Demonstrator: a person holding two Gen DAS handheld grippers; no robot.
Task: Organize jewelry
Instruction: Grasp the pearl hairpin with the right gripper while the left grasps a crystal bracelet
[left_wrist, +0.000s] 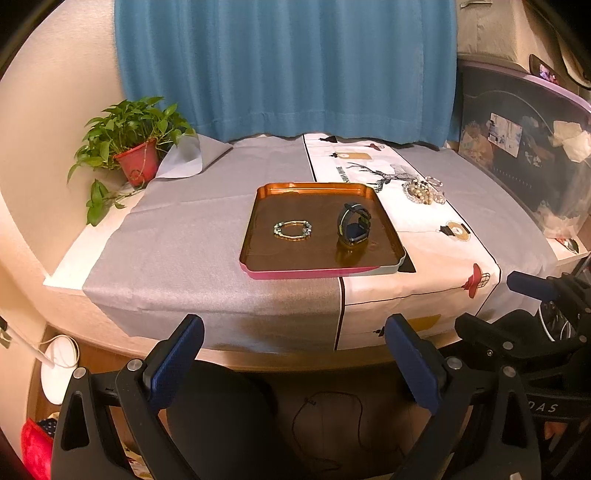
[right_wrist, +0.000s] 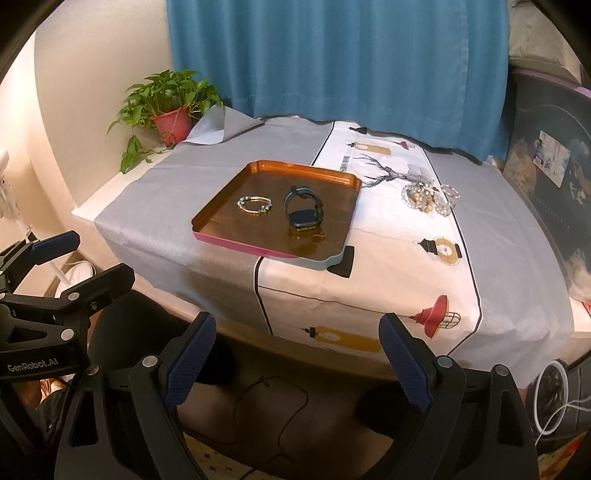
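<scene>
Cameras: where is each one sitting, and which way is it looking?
Left wrist: sits on the left claw, open, looking down at the table's near edge and the tray; the right claw shows at the right.
Right wrist: sits on the right claw, open, facing the same table; the left claw shows at the left.
Shared: tray, smartwatch, bracelet, loose bead bracelets, potted plant.
</scene>
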